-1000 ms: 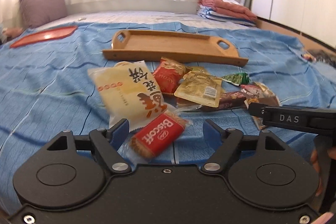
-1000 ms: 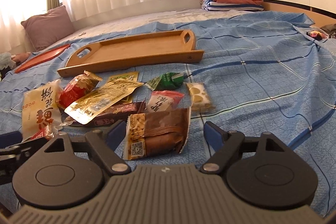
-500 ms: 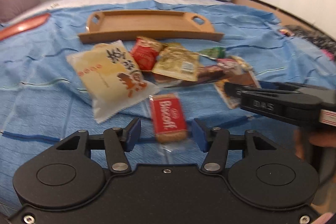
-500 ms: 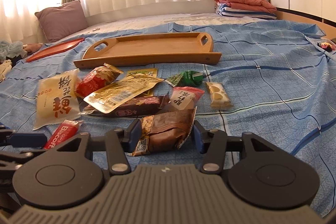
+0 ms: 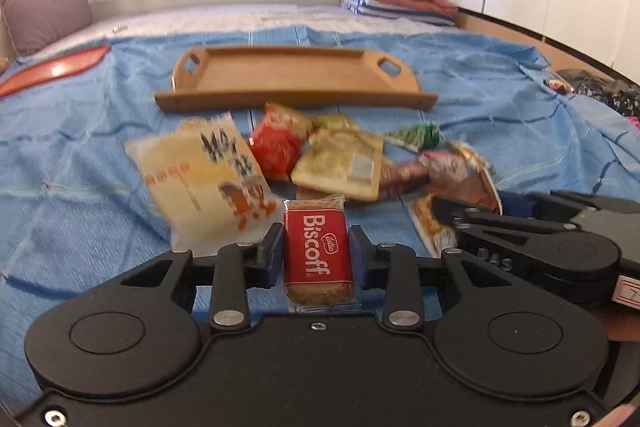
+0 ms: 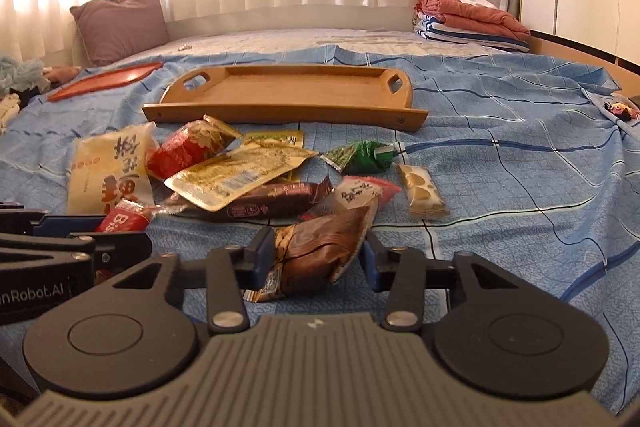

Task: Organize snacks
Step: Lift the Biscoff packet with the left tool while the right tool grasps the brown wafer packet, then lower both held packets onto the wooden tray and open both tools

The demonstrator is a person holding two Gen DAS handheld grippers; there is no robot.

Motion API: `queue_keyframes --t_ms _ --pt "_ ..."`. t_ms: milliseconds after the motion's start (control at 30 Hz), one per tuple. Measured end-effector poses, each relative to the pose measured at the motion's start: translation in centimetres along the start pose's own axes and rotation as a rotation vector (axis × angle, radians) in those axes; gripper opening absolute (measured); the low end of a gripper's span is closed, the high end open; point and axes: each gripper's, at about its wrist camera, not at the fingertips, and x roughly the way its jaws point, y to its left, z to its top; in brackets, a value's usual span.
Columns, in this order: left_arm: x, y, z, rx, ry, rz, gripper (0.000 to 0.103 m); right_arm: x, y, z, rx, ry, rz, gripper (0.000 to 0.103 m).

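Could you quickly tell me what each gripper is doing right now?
Left gripper: closed on the Biscoff packet.
Right gripper: closed on the brown snack packet.

The way from the near edge to the wooden tray (image 6: 280, 95) is blocked by a heap of snack packets (image 6: 248, 179) lying on the blue bedspread (image 6: 520, 187), some overlapping, with little bare cloth between them. A wide open stretch of bedspread is seen to the right of the heap, and another to its left (image 5: 68, 163). The tray floor is bare, bounded by low walls. The left gripper (image 5: 316, 251) and right gripper (image 6: 316, 255) are crowded close, side by side. A red lid (image 6: 108, 81) lies well left of the tray.
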Motion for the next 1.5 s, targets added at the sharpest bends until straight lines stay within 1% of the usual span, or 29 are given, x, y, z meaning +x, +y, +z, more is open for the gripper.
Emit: queue_keyframes --t_ms 33,100,167,200,233,267,300,333,467,567,667,767,800,833,933,967,1000,1100,1233,1300,1400,1500 --pt "-0.2 0.1 0.4 -0.003 -0.01 -0.003 0.032 -0.3 -0.2 0.2 0.009 -0.008 -0.001 0.03" --pt "-0.6 0.5 1.3 -0.012 -0.032 -0.007 0.032 -0.7 -0.6 0.8 0.023 -0.014 0.021 0.025" --pt "-0.7 0.6 2.2 0.001 -0.055 0.007 0.032 -0.9 -0.8 1.3 0.017 -0.012 0.028 0.024" --pt "-0.7 0.7 2.5 0.006 -0.067 0.019 0.032 -0.9 -0.7 1.4 0.01 -0.01 0.017 0.031" --pt "-0.8 0.8 2.8 0.011 -0.074 0.026 0.032 -0.7 -0.6 1.4 -0.01 0.001 -0.004 0.051" --pt "-0.7 0.9 3.1 0.012 -0.078 0.029 0.032 -0.6 -0.5 1.2 -0.031 0.006 -0.023 0.057" --pt "-0.7 1.1 3.2 0.007 -0.079 0.031 0.032 -0.6 -0.4 1.0 -0.042 0.005 -0.037 0.069" --pt "-0.6 1.2 3.3 0.003 -0.078 0.034 0.032 -0.6 -0.4 0.6 -0.05 0.005 -0.051 0.075" --pt "0.0 1.8 3.2 -0.012 -0.058 0.047 0.032 -0.5 0.1 -0.3 -0.071 0.027 -0.046 0.079" --pt "0.4 1.9 3.0 -0.017 -0.048 0.049 0.032 -0.2 1.3 -0.9 -0.122 0.034 -0.05 0.08" --pt "0.6 2.0 2.9 -0.012 -0.044 0.055 0.032 0.4 2.6 -1.3 -0.19 0.016 -0.092 0.08" --pt "0.9 2.3 3.0 -0.02 -0.039 0.059 0.032 0.6 3.0 -1.2 -0.212 0.006 -0.11 0.079" --pt "1.0 2.4 3.1 -0.021 -0.04 0.061 0.032 0.6 3.0 -1.1 -0.213 0.006 -0.105 0.075" --pt "1.0 2.4 3.1 -0.021 -0.042 0.063 0.032 0.5 2.9 -1.1 -0.211 0.009 -0.09 0.067" --pt "1.0 2.7 3.3 -0.022 -0.047 0.064 0.032 0.2 2.4 -0.8 -0.187 0.017 -0.059 0.064" --pt "1.0 2.8 3.4 -0.018 -0.048 0.058 0.032 0.0 2.2 -0.6 -0.174 0.02 -0.048 0.061" --pt "1.2 2.9 3.8 -0.008 -0.048 0.051 0.032 -0.2 1.9 -0.4 -0.157 0.018 -0.042 0.054" --pt "1.5 3.6 5.7 0.022 -0.066 0.047 0.032 -1.0 1.0 0.5 -0.104 0.014 -0.006 0.054" --pt "1.5 4.7 8.6 0.046 -0.106 0.054 0.032 -1.3 0.1 1.6 -0.081 0.015 0.01 0.054" --pt "1.7 5.3 9.9 0.044 -0.111 0.05 0.032 -1.2 -0.6 2.3 -0.052 0.016 0.027 0.054" --pt "2.8 6.2 11.9 0.011 -0.092 0.023 0.032 -0.5 -1.9 4.5 -0.009 -0.008 0.028 0.054" --pt "4.6 6.8 14.1 0.002 -0.078 0.022 0.032 1.1 -3.6 7.9 0.028 -0.035 0.022 0.054"
